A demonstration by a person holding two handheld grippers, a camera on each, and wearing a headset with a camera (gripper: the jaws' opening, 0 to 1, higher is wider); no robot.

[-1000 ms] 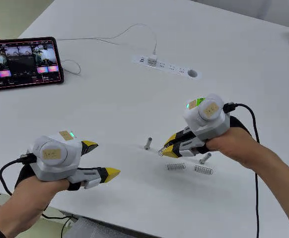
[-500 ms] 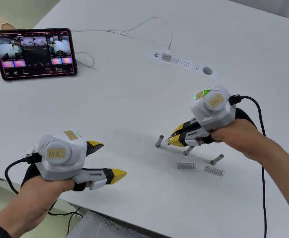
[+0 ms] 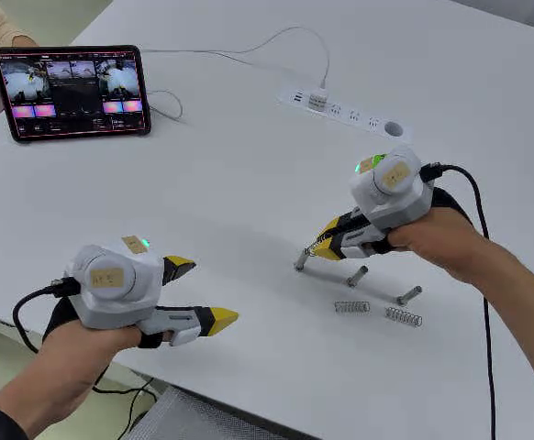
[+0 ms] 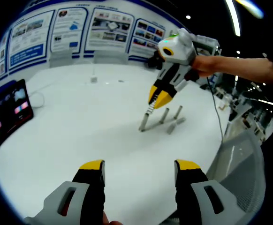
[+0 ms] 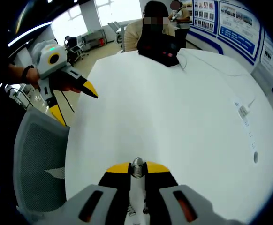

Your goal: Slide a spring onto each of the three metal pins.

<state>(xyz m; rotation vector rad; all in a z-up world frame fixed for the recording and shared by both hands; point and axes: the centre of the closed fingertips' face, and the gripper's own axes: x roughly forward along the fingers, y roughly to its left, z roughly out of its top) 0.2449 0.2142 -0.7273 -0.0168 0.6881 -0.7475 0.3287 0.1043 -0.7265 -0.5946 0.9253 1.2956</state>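
A spring [image 3: 315,246] is pinched in the right gripper [image 3: 328,247]. Its yellow-tipped jaws are closed on the rear coils, so the free end pokes out to the left and down toward the leftmost pin [image 3: 301,260]. The spring's open mouth is right at the pin's top. Whether the first coil has caught over it is too small to tell.

That pin stands by itself on the white table [image 3: 249,174], with a second pin [image 3: 357,276] and a third pin [image 3: 408,295] to its right. One loose spring [image 3: 351,306] and another loose spring [image 3: 403,316] lie on the near side of them.

The held spring meets the pin at a slant, and the pin does not look fixed to anything, so a sideways push would probably knock it over. The gripper should be tipped more steeply first, until the spring's axis lines up with the shaft, and only then lowered, slowly. The coils ahead of the jaws are free to bend. If they buckle or snag on the pin's edge, lifting slightly and re-aiming is better than forcing them. The jaws are best opened once most of the coils surround the shaft.

The left gripper [image 3: 203,291] is held at the near left, well apart from the pins, with its jaws spread and empty. It could come across to steady the pin's base if the pin wobbles.
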